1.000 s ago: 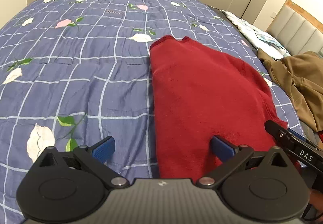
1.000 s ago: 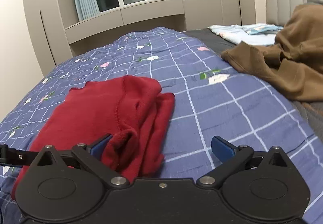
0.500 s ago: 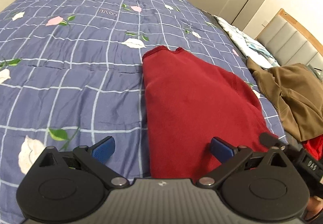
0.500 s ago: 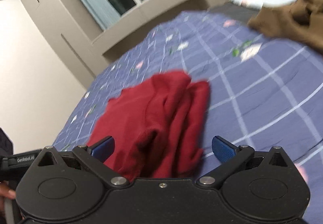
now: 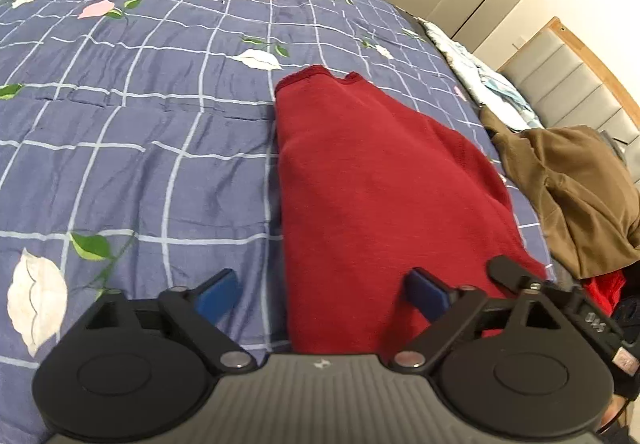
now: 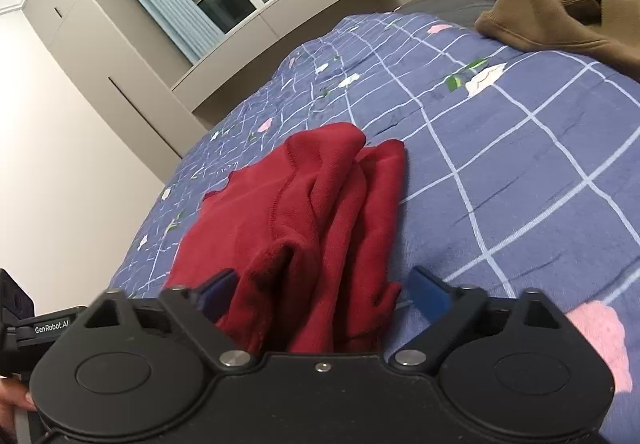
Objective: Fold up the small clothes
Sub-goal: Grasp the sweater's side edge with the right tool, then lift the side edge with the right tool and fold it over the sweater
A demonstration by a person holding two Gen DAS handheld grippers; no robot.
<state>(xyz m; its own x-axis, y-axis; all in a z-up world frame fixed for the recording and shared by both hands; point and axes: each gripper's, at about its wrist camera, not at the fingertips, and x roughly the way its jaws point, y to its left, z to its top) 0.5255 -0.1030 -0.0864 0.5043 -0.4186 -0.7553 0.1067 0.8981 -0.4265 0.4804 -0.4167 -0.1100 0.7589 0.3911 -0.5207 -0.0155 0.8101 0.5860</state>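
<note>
Since the earlier frames both grippers have tipped and rolled, so the bed now slants in the right wrist view and the left wrist view looks more steeply down at the quilt. Both sets of jaws have just been closing a little yet stand wide. The left gripper (image 5: pixel 322 292) points down at the near hem of the red garment (image 5: pixel 376 180): its right blue finger (image 5: pixel 428 294) sits over the red cloth and its left one over bare quilt, with the garment's left edge running between them; neither pad presses on the cloth. The right gripper (image 6: pixel 322 294) is rolled and aimed lower across the bed, with the bunched right side of the red garment (image 6: pixel 304 212) between its fingers; the left finger (image 6: pixel 218 292) is at the folds, but whether it touches them cannot be told. The garment lies on the blue checked floral quilt (image 5: pixel 132 132), a brown garment (image 5: pixel 576 188) well off to its right.
</note>
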